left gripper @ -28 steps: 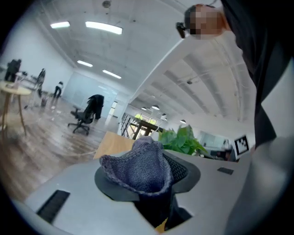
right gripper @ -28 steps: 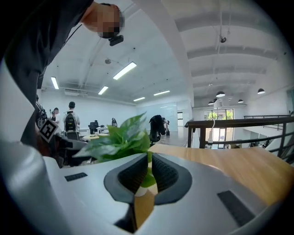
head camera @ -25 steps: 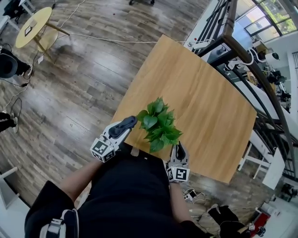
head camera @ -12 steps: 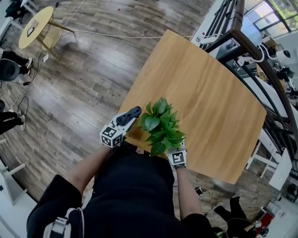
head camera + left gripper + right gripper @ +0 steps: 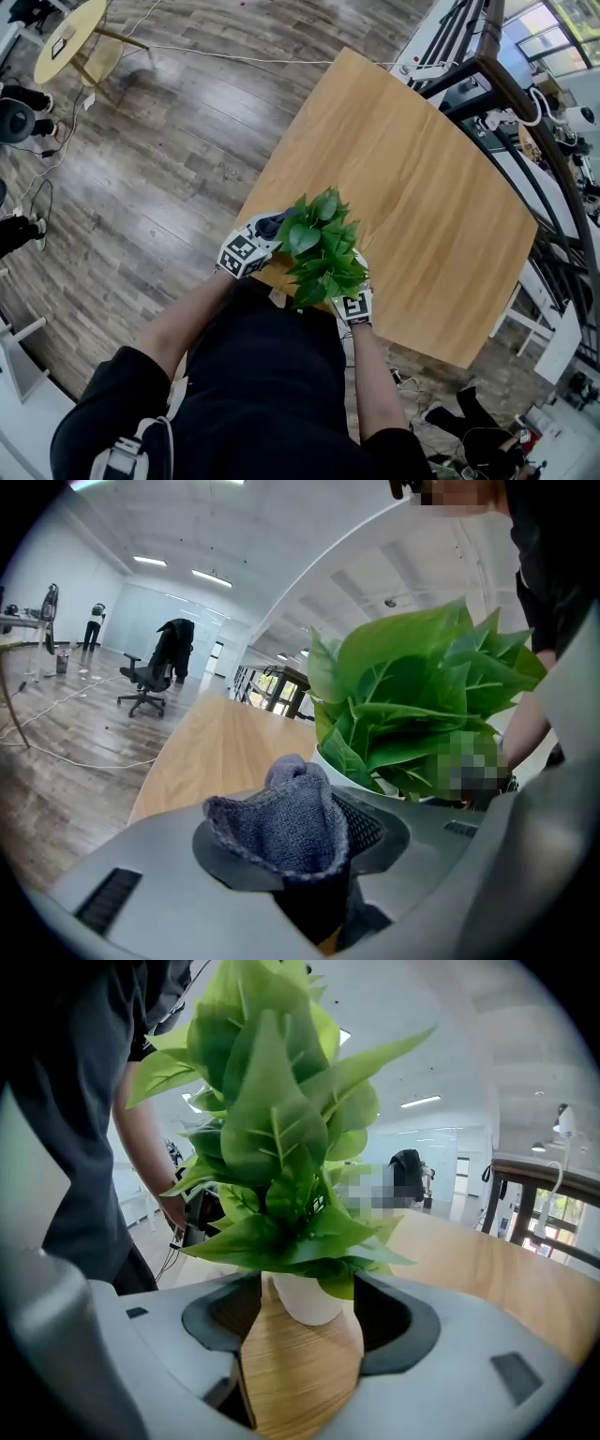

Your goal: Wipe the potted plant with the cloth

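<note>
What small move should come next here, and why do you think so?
Probably ease the right gripper forward and close on the white pot to steady it. Its jaws have just been opening and stand apart, the pot in the gap at their tips, ungripped. The left gripper holds the grey cloth beside the leaves.

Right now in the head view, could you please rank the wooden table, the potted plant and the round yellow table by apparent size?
1. wooden table
2. potted plant
3. round yellow table, though it is farther off and cropped, so unsure
</note>
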Motion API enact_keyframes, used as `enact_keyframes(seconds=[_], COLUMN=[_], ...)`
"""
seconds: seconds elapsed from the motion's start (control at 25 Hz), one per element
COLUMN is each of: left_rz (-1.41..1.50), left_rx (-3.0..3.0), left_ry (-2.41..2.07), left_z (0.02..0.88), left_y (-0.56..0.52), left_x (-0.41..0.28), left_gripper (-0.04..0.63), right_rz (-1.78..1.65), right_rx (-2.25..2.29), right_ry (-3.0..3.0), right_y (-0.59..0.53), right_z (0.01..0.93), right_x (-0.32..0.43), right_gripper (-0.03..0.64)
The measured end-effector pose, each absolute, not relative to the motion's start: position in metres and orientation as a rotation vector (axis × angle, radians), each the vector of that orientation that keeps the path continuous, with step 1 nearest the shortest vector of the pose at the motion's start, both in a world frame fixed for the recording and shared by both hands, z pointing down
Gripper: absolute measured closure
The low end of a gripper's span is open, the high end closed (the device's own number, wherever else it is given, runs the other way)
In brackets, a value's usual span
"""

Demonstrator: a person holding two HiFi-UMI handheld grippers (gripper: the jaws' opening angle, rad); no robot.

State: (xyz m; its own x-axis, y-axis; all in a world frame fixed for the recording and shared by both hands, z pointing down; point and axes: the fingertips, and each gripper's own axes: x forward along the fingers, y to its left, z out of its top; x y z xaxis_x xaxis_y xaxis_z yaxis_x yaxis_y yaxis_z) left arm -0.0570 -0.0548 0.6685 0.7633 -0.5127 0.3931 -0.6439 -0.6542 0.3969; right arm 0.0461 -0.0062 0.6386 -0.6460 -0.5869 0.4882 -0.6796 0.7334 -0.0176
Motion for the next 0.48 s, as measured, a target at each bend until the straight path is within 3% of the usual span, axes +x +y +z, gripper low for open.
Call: enact_keyframes(seconds=[0.48], left_rz=[0.444], left_rx=[2.496], left_ry=[-0.761], left_z=[0.67], left_y=[-0.028], left_x=[-0.039], left_gripper=[0.419], right_rz=[0.298], right_rx=[1.074], right_ry=[-2.448], right_y=[-0.011], right_z=[0.65], right_x=[0.045], right_gripper=[0.331])
